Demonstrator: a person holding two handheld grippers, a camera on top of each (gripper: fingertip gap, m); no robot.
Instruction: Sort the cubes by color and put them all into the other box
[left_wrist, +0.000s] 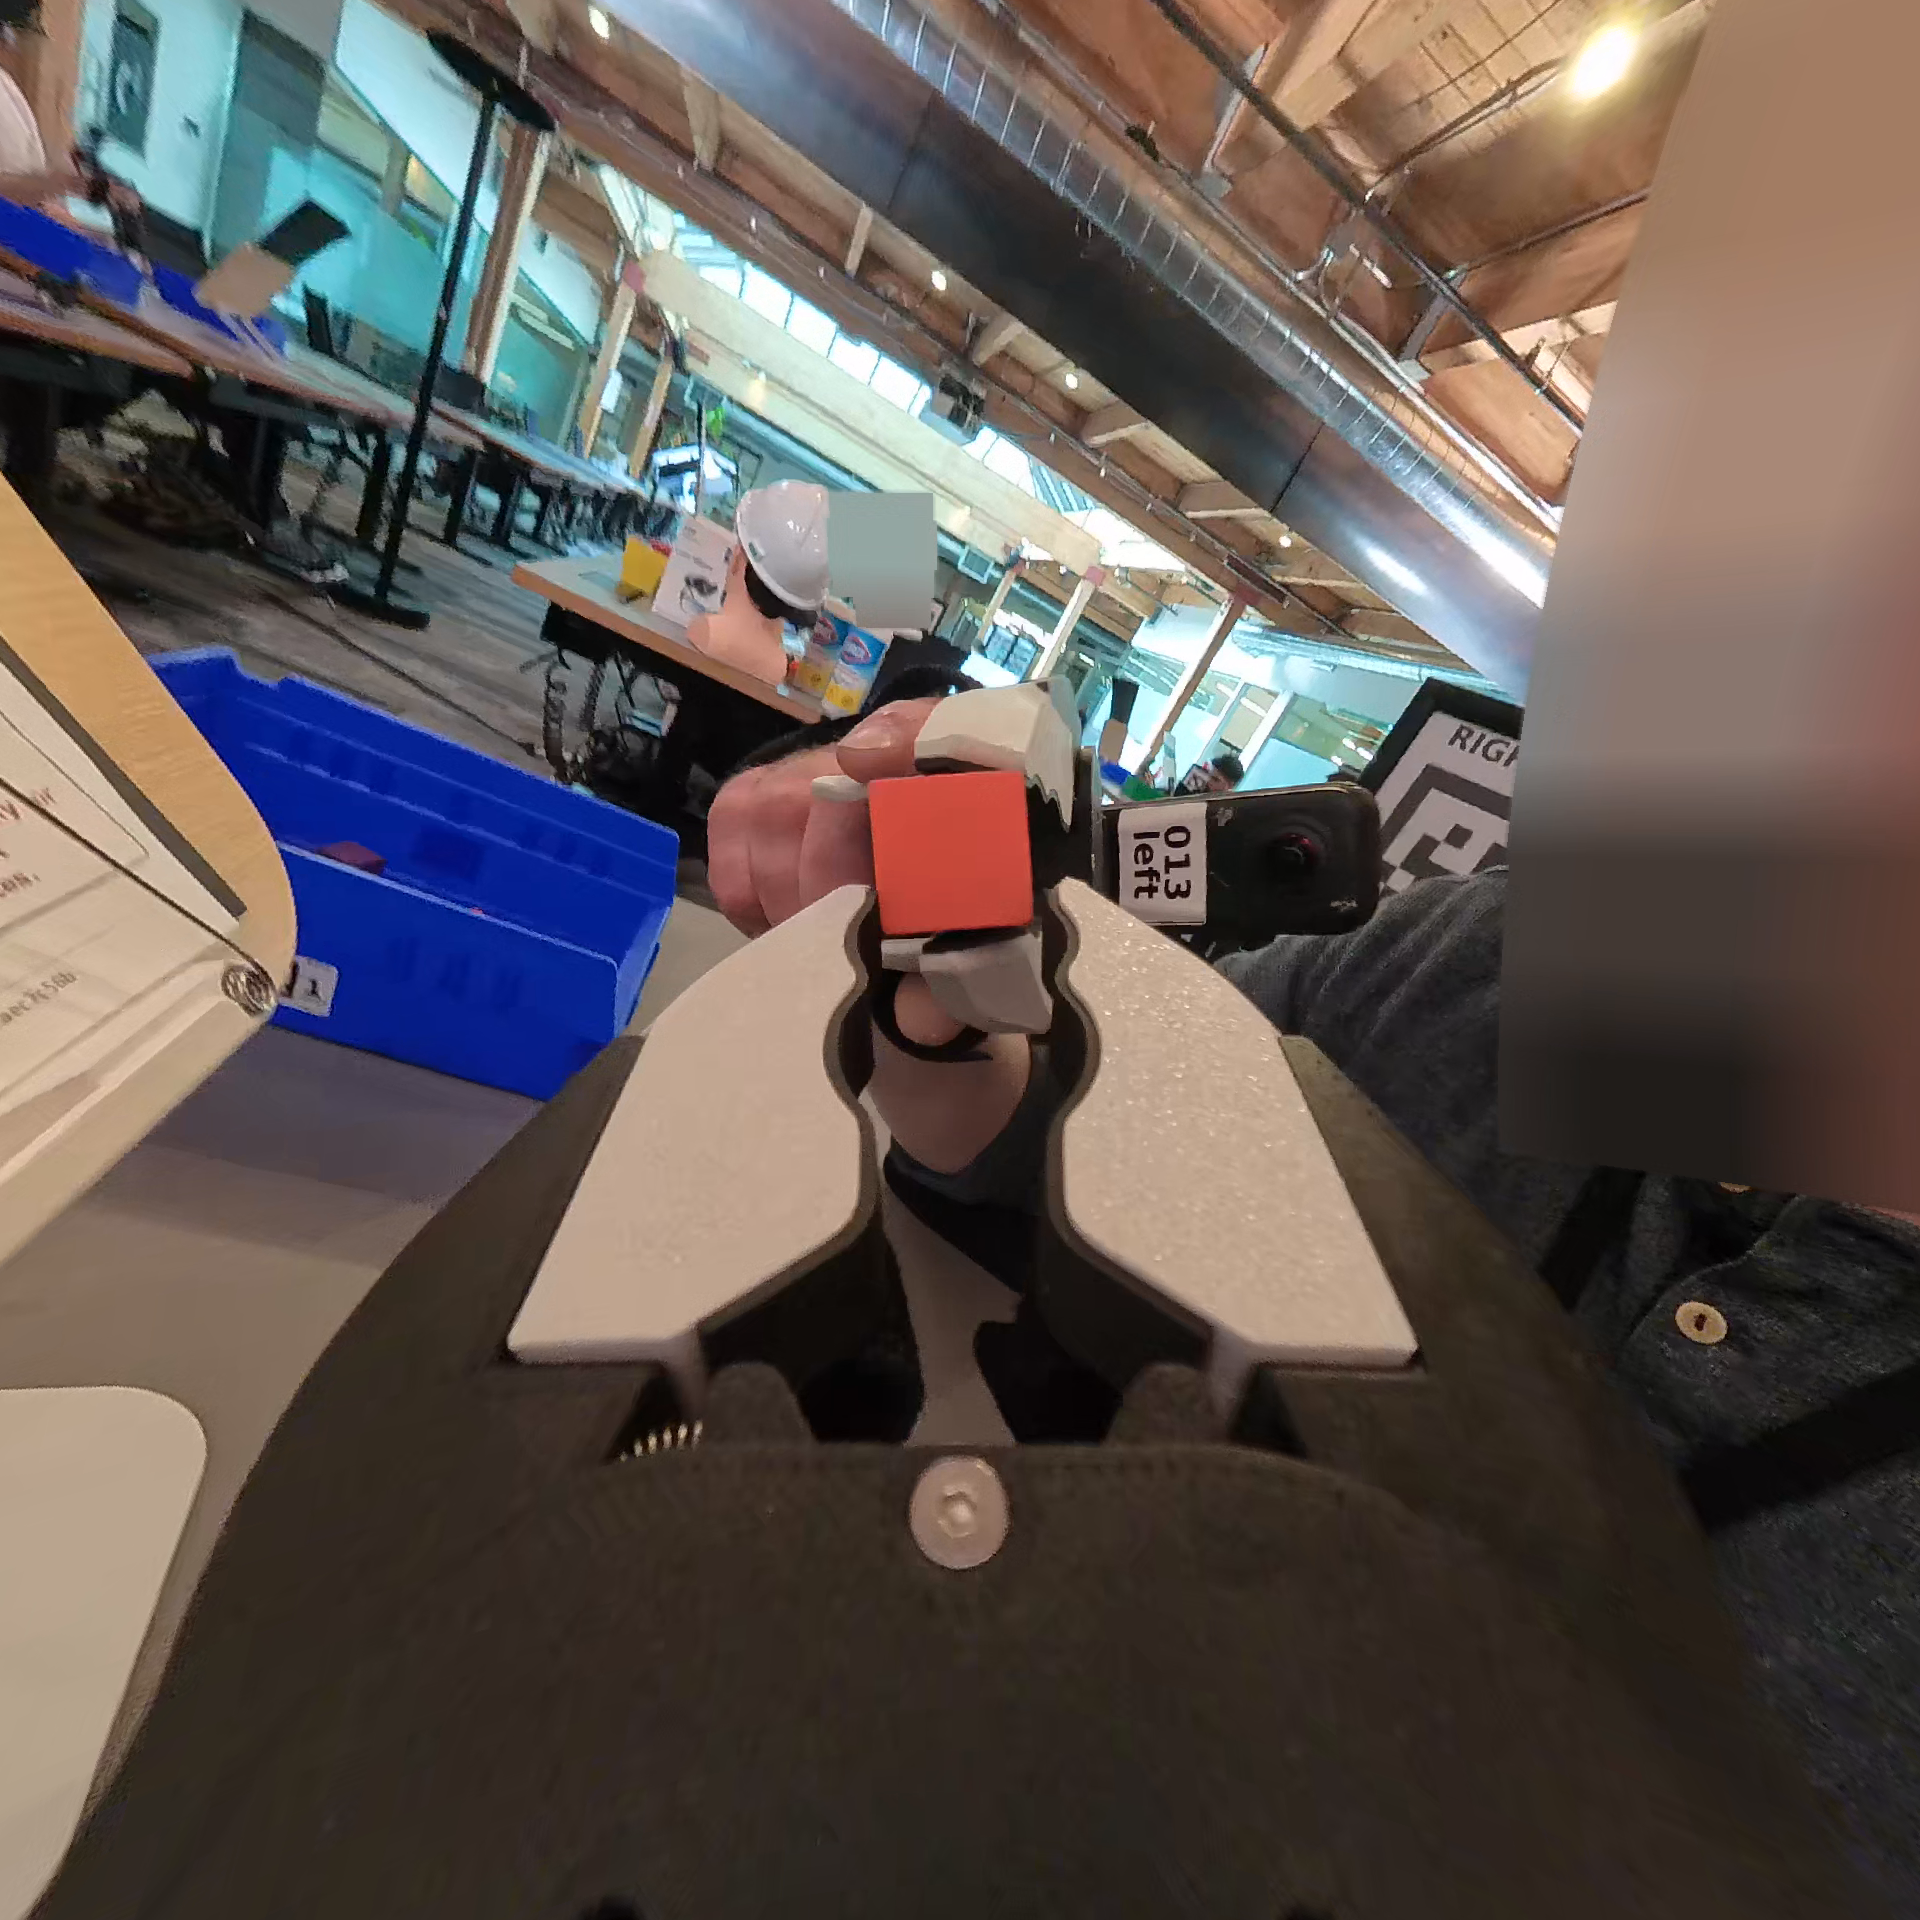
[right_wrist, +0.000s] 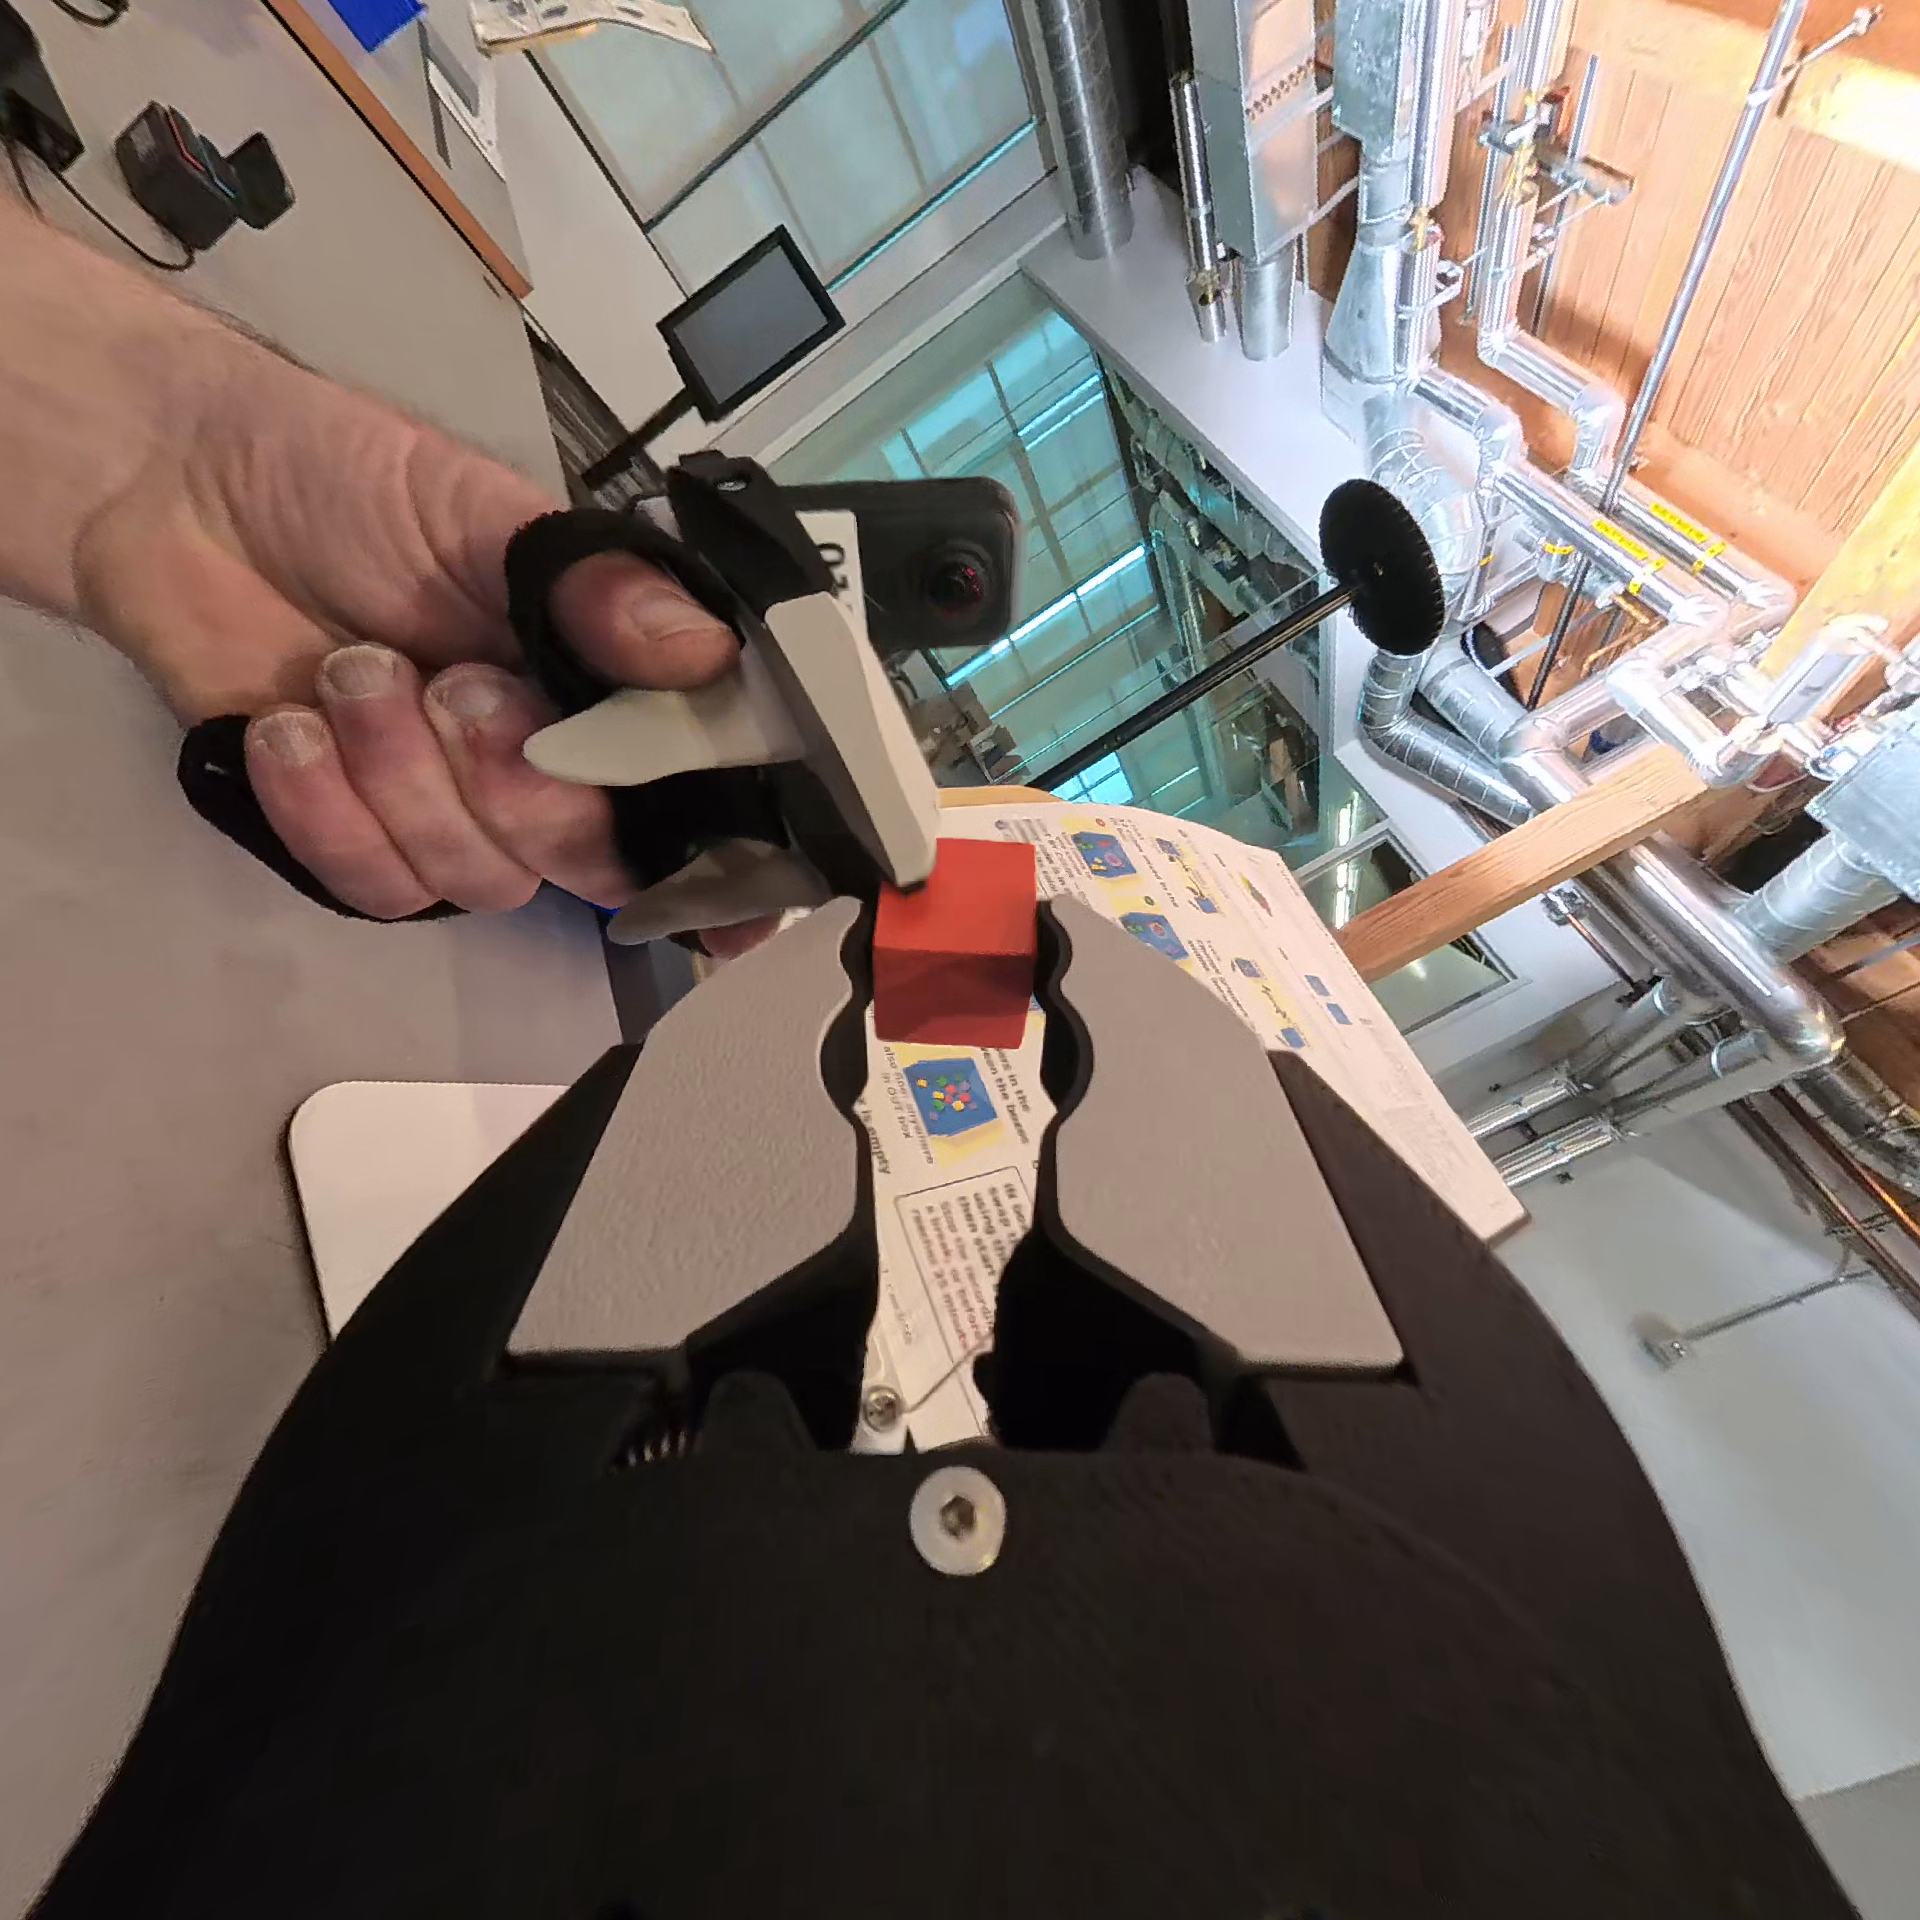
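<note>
A red cube (left_wrist: 951, 852) is up in the air between both grippers. In the left wrist view, my left gripper (left_wrist: 956, 909) has its two tips against the cube's left and right sides. The right gripper's fingers (left_wrist: 997, 727) clamp it from above and below. In the right wrist view, my right gripper (right_wrist: 956, 920) is shut on the same red cube (right_wrist: 956, 956). One finger (right_wrist: 883, 810) of the left gripper presses on the cube's far upper face, and its other finger is hidden. A blue divided box (left_wrist: 468, 935) stands on the table to the left, with a purple cube (left_wrist: 353, 857) inside.
A wooden board with a printed instruction sheet (left_wrist: 104, 831) stands at the left and also shows behind the cube in the right wrist view (right_wrist: 1247, 987). A white pad (left_wrist: 83, 1558) lies on the grey table. A person's hand (right_wrist: 312, 623) and dark shirt (left_wrist: 1662, 1351) are close by.
</note>
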